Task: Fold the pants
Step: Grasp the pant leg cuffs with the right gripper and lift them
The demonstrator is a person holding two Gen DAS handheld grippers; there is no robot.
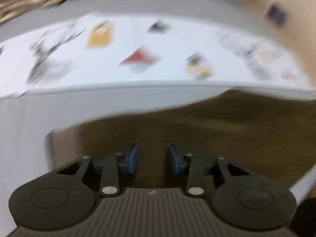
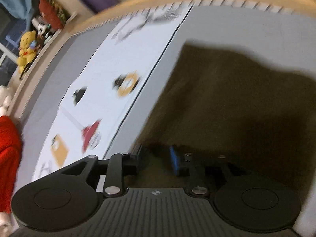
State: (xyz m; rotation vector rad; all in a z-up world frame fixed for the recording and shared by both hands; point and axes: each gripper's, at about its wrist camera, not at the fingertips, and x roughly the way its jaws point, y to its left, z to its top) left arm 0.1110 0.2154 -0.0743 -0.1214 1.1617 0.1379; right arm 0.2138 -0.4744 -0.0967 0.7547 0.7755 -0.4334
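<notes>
Matt brown cloth pants [image 1: 227, 130]; matt black plastic tongs [image 1: 152, 159].

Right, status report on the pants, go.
Left gripper open, empty, above the brown pants. Right gripper open, empty, also over pants. Pants spread on the gray bed, beside a printed white sheet. Nothing blocking; frames blurred.

Grey bed [image 2: 227, 23] carries brown pants [image 2: 237, 102] beside a printed sheet [image 2: 122, 63]

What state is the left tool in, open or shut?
Open. The left tool shows a clear gap between its blue pads, with only the brown pants visible beyond; nothing gripped.
</notes>
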